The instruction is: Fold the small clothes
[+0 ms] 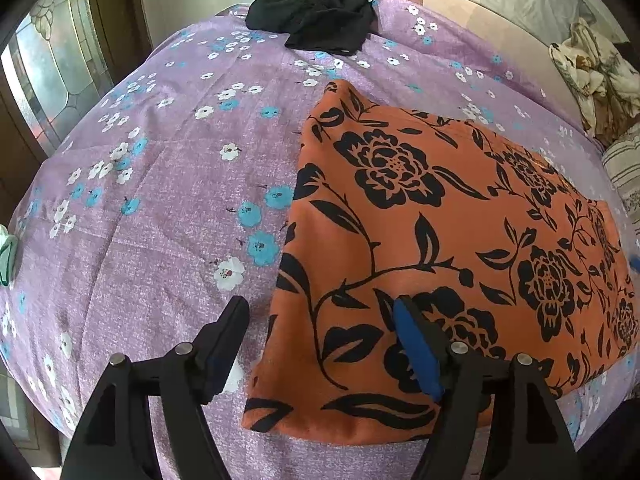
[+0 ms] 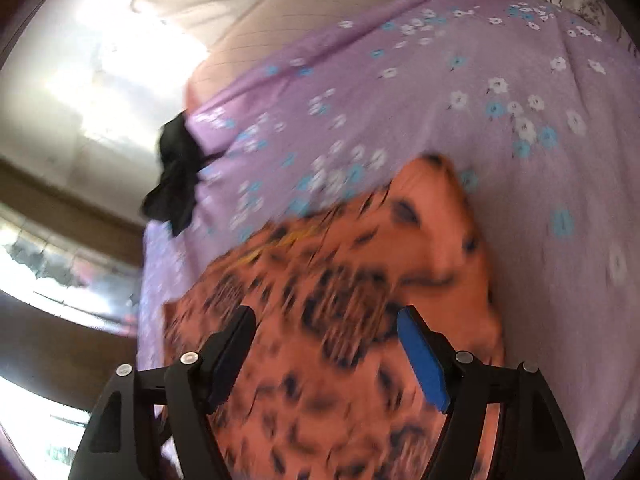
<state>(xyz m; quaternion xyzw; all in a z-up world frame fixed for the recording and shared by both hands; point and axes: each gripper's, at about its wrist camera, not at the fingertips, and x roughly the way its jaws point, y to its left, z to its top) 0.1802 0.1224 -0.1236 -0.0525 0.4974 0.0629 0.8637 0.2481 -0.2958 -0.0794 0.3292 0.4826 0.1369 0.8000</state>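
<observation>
Both grippers spread wide over an orange flowered cloth on a purple bedsheet, neither gripping anything.

The left gripper [image 1: 320, 312] has its jaws far apart and nothing between them; one finger is over the bare purple bedsheet [image 1: 160, 200], the blue-padded one over the orange cloth [image 1: 440, 240] near its near-left corner, and whether it touches the fabric cannot be told. The cloth lies flat and folded on the sheet. The right gripper [image 2: 326, 316] is equally wide and empty, angled down over the orange cloth [image 2: 340, 300] in a blurred, tilted view. A crumpled black garment [image 1: 320, 12] sits at the far edge of the bed, well apart from the cloth; it also shows in the right view [image 2: 176, 176].
</observation>
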